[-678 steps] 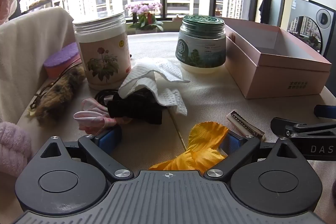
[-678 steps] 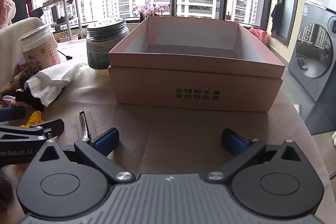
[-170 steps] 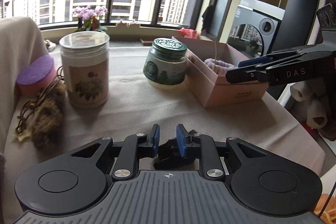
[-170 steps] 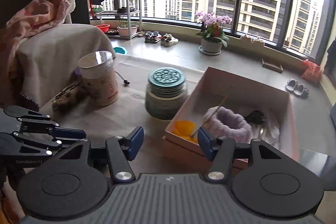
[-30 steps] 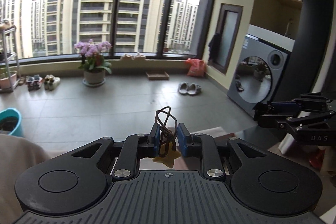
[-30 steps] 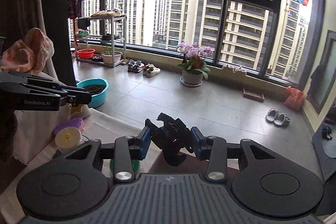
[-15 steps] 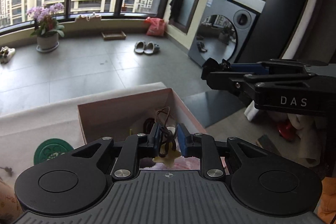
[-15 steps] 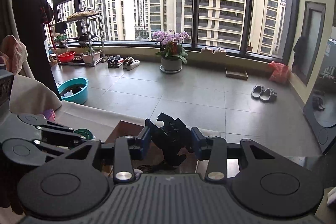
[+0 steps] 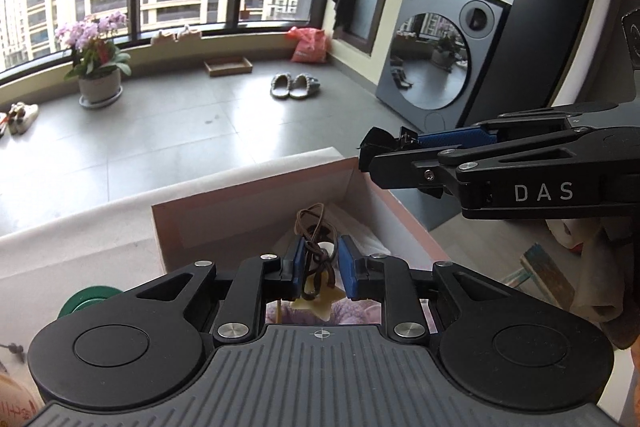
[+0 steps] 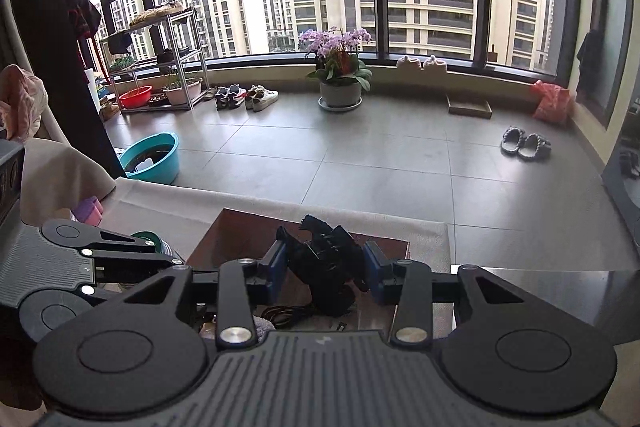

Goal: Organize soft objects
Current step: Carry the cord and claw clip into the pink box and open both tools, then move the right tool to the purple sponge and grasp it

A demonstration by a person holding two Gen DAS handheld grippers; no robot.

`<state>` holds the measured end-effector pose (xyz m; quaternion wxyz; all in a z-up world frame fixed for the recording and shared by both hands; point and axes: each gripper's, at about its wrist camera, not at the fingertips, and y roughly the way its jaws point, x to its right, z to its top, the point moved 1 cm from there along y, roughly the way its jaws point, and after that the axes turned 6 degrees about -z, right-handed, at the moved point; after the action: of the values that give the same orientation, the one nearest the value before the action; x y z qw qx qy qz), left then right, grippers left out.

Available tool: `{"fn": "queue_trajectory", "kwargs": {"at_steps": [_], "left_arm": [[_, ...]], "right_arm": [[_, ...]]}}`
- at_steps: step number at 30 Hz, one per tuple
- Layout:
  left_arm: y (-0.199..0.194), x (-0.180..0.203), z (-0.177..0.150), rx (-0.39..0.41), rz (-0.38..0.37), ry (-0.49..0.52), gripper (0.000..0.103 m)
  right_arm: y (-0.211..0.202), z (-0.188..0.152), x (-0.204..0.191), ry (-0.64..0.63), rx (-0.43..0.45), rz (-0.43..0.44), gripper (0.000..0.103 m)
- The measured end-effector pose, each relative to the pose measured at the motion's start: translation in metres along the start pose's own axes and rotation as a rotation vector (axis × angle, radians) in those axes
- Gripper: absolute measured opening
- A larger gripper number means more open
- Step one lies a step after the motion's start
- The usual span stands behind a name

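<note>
- Over the table, the pink box sits open-topped beneath both grippers, pale things inside.
- The right gripper is clamped on a black fabric bow above the box; its side reads "DAS" in the left view.
- The left gripper pinches a brown cord bearing a yellowish star over the box.
- Only the right view shows the teal basin.

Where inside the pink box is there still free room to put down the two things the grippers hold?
The pink box looks bare along its far wall, beyond the left gripper. Its near part is crowded: a purple fluffy item and a dark cord lie there.
</note>
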<state>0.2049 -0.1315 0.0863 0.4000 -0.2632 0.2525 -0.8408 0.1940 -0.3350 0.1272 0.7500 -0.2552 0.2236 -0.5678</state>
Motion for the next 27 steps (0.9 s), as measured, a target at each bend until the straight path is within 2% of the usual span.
{"fn": "queue_trajectory", "kwargs": {"at_steps": [3,5,10,17,21,24,27], "left_arm": [[0.002,-0.007,0.0,0.012,-0.021,-0.02,0.024],[0.0,-0.008,-0.001,0.034,-0.012,-0.008,0.025],[-0.012,-0.006,-0.001,0.054,-0.042,-0.009,0.025],[-0.064,0.0,-0.026,0.139,-0.011,0.015,0.027],[-0.12,-0.009,-0.049,0.21,0.067,-0.004,0.027],[-0.165,-0.025,-0.069,0.263,0.193,0.008,0.027],[-0.201,-0.054,-0.086,0.29,0.31,-0.041,0.027]], "right_arm": [[0.009,0.002,0.001,0.024,-0.037,0.019,0.043],[0.013,0.003,0.003,0.046,-0.055,0.026,0.051],[0.012,0.004,-0.004,0.041,-0.06,0.017,0.051],[-0.001,0.009,-0.021,0.011,-0.05,0.002,0.054],[-0.008,0.015,-0.04,-0.015,-0.047,0.01,0.054],[-0.013,0.021,-0.063,-0.057,-0.04,0.022,0.054],[-0.015,0.03,-0.093,-0.097,-0.036,0.047,0.054]]}}
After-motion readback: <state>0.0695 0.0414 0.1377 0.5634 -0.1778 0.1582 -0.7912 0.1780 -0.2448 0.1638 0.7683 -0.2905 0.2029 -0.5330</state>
